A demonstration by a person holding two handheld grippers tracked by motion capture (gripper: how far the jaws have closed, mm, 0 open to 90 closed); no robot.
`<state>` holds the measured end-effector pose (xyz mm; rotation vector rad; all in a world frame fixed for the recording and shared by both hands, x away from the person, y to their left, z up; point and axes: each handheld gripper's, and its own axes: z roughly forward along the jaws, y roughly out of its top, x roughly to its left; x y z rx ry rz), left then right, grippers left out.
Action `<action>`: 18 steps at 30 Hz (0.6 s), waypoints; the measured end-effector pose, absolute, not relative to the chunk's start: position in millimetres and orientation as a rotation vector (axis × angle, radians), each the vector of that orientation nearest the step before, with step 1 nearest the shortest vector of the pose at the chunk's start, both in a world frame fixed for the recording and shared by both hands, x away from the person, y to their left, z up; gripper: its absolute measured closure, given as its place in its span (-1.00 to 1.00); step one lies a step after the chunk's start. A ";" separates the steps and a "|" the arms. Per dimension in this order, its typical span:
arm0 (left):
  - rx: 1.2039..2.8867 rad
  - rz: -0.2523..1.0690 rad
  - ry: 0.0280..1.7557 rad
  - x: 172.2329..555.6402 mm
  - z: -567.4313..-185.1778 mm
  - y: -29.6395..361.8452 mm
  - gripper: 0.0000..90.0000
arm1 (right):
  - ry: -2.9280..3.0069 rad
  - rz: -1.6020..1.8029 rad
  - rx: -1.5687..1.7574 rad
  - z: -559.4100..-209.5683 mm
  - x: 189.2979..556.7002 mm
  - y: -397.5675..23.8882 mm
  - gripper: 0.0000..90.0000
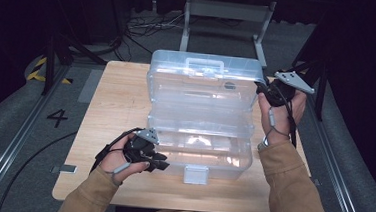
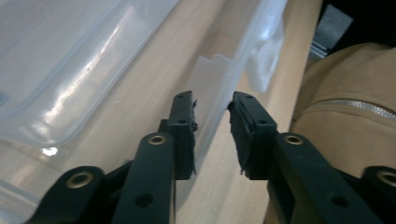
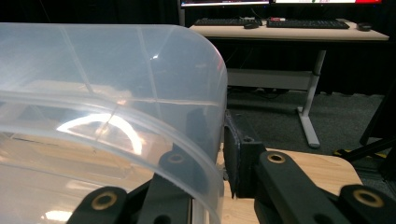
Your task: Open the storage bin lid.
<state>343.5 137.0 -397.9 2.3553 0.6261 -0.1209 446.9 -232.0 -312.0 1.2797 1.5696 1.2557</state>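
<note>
**Both grippers working at an open clear plastic storage box**

Sitting at the middle of the wooden table (image 1: 116,96): a clear plastic storage box (image 1: 199,137), lid (image 1: 203,79) swung up and standing at the far side, white handle (image 1: 205,66) on top of it, white latch (image 1: 195,174) hanging at the near front wall.

Reaching in at the box's near left corner: the left gripper (image 1: 158,162), held in the left hand (image 1: 122,156). In the left gripper view, straddling the thin front wall (image 2: 219,93) of the box with jaws parted, one pad (image 2: 184,126) inside, the other outside, a gap showing on both sides, so released, not pressing.

Holding the right edge of the raised lid: the right gripper (image 1: 263,89), in the right hand (image 1: 278,112). In the right gripper view, clamping the lid's curved wall (image 3: 205,93), one jaw seen through the plastic, the other pad (image 3: 232,154) lying against the outside.

Showing beyond the table, in the right gripper view: a desk with keyboards (image 3: 280,22). Showing at the bottom of the high view: tan jacket sleeves (image 1: 290,188).
</note>
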 end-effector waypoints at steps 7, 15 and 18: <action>2.379 -0.101 0.670 343.4 -410.8 133.6 0.55 | 1.575 1.249 1.280 -311.5 454.4 -231.5 0.79; 2.392 -0.086 0.653 343.1 -414.8 130.9 0.57 | 1.580 1.243 1.287 -311.2 462.6 -231.6 0.79; 2.392 -0.077 0.646 342.7 -415.1 131.4 0.57 | 1.583 1.242 1.290 -311.1 464.8 -231.6 0.80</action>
